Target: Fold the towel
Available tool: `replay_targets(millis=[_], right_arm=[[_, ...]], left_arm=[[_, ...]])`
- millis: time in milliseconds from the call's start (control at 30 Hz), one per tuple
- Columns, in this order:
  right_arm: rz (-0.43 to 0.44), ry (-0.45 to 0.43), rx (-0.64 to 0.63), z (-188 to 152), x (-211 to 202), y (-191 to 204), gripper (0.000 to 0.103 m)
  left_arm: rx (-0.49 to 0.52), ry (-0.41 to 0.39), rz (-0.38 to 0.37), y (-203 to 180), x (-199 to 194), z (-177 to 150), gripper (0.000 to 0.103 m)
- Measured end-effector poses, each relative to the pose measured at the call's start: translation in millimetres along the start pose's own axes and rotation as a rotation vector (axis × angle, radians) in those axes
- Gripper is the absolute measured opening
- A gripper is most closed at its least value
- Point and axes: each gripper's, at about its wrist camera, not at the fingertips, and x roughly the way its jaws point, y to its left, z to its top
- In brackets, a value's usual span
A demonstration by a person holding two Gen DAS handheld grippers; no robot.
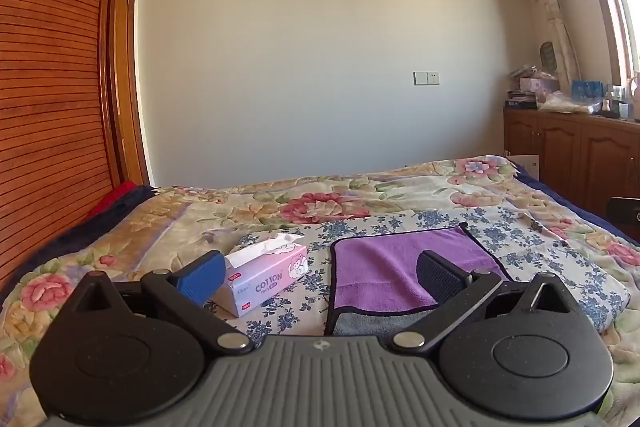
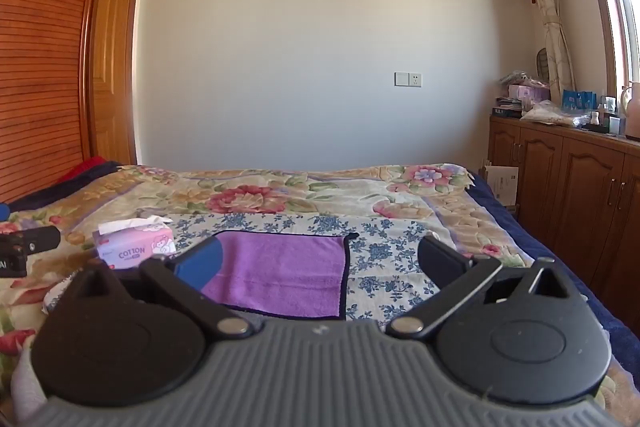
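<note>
From where I sat, the near edge of the purple towel (image 1: 384, 267) was hidden behind my left gripper (image 1: 320, 277), and only a grey strip of its underside showed below the purple. In the right wrist view the towel (image 2: 280, 271) was also cut off at its near edge by the right gripper (image 2: 320, 263).

Both grippers had their fingers spread wide, pinching nothing and hanging above the bed (image 1: 280, 203) without touching the cloth.

The towel lay flat on the blue-flowered sheet (image 1: 520, 243), toward the near edge of the bed. Just beside its left edge stood a pink tissue box (image 1: 266, 277) on which I could read "COTTON"; the smaller print was too small to make out.
</note>
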Motion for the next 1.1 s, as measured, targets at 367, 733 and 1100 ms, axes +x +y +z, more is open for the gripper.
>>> replay_targets(millis=[367,733,1100], right_arm=[[-0.001,-0.001,0.000,-0.5,-0.2,0.1,0.103],[0.000,-0.002,-0.002,-0.7,-0.7,-0.1,0.103],[0.000,-0.002,-0.003,-0.8,-0.8,-0.3,0.103]], left_arm=[[0.009,-0.007,0.003,-0.3,-0.2,-0.2,0.103],[0.007,-0.007,0.004,-0.1,-0.6,-0.1,0.103],[0.007,-0.008,0.004,0.0,-0.6,-0.1,0.103]])
